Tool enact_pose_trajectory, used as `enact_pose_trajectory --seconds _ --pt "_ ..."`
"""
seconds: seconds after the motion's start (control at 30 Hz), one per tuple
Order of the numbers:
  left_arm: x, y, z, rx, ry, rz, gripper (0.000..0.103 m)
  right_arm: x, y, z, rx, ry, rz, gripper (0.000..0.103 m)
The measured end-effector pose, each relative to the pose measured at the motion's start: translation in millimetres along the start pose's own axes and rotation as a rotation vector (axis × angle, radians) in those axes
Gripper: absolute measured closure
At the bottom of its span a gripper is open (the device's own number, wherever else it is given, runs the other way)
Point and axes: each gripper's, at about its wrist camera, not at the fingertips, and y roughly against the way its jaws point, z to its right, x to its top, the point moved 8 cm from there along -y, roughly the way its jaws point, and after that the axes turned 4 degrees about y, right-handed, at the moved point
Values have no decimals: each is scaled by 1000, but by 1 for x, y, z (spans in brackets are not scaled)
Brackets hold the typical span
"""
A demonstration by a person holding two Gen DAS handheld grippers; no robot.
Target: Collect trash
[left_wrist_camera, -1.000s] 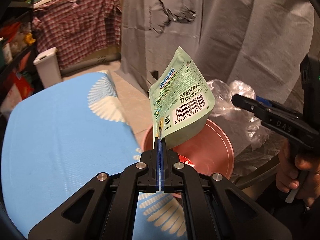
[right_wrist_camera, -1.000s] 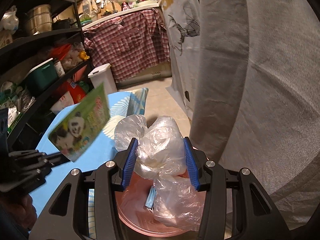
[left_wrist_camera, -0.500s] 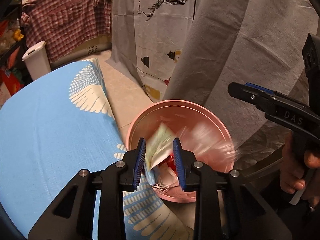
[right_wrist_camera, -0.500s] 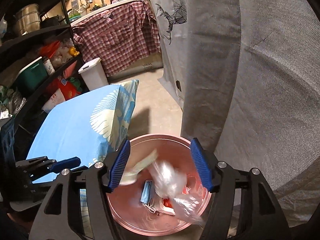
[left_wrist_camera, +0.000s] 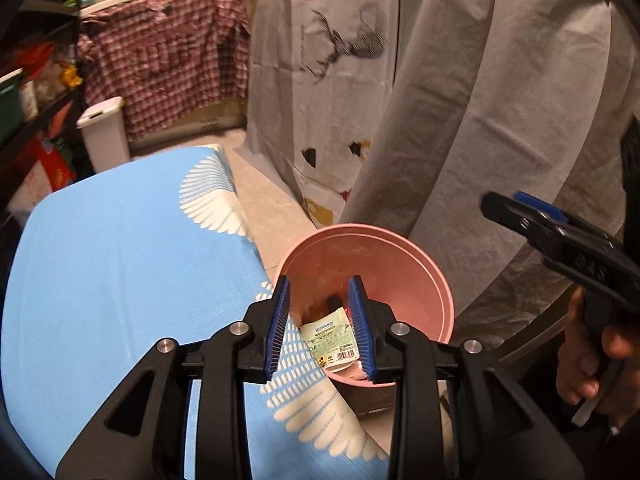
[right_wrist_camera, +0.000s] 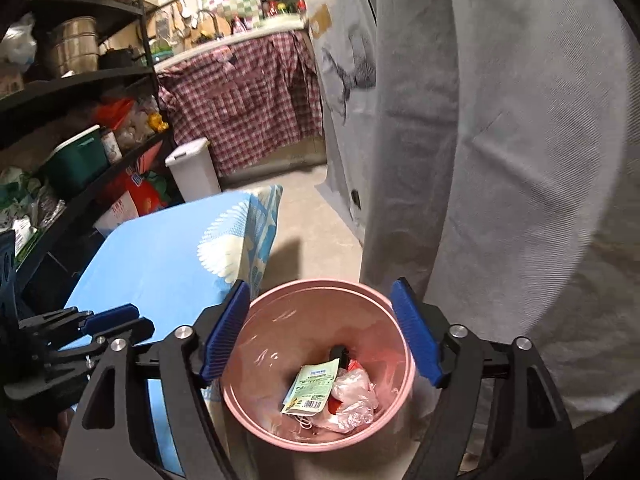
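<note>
So my left gripper (left_wrist_camera: 320, 328) and right gripper (right_wrist_camera: 320, 330) both hang above the bin (right_wrist_camera: 394, 408), which stands on the floor right beside the table (left_wrist_camera: 120, 280). The pouch (right_wrist_camera: 314, 388) lies in the bin, with the crumpled bag (right_wrist_camera: 356, 394) just to its right.

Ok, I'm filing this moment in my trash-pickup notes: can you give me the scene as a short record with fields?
bin: pink bin on the floor beside the blue-covered table
contents: green wrapper and clear plastic bag lying in the bottom, with other scraps
left gripper: above the bin, jaws opening, nothing between them
right gripper: above the bin, jaws opening, nothing between them
table top: bare where it shows
backdrop: grey fabric hanging behind the bin
</note>
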Motion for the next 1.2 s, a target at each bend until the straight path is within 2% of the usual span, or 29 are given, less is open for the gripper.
enact_pose_trajectory --seconds 0.13,0.2,0.27,0.33,0.4,0.47,0.7,0.8,0.9,1.2 --pt "-5 23 2 50 9 51 58 -5 31 -12 1 34 35 20" --pt "-7 36 4 79 7 87 43 -8 43 -16 -1 47 52 17" --pt "-8 52 4 108 20 126 36 -11 56 -19 -7 64 66 14" --pt "-12 67 6 105 56 152 28 -14 66 -21 -2 71 69 11" --pt "-19 81 6 120 83 178 14 -20 77 -21 -4 71 67 9" --pt "-27 91 4 146 103 192 9 -27 85 -18 -5 61 60 7" --pt "-58 103 6 207 155 154 8 -53 108 -13 -27 50 26 6" --pt "-71 102 13 199 138 137 8 -59 112 -14 -40 57 25 5" --pt "-75 98 19 208 98 128 8 -61 110 -17 -42 73 23 5" --pt "-77 96 14 200 139 120 8 -64 104 -14 -43 55 5 5"
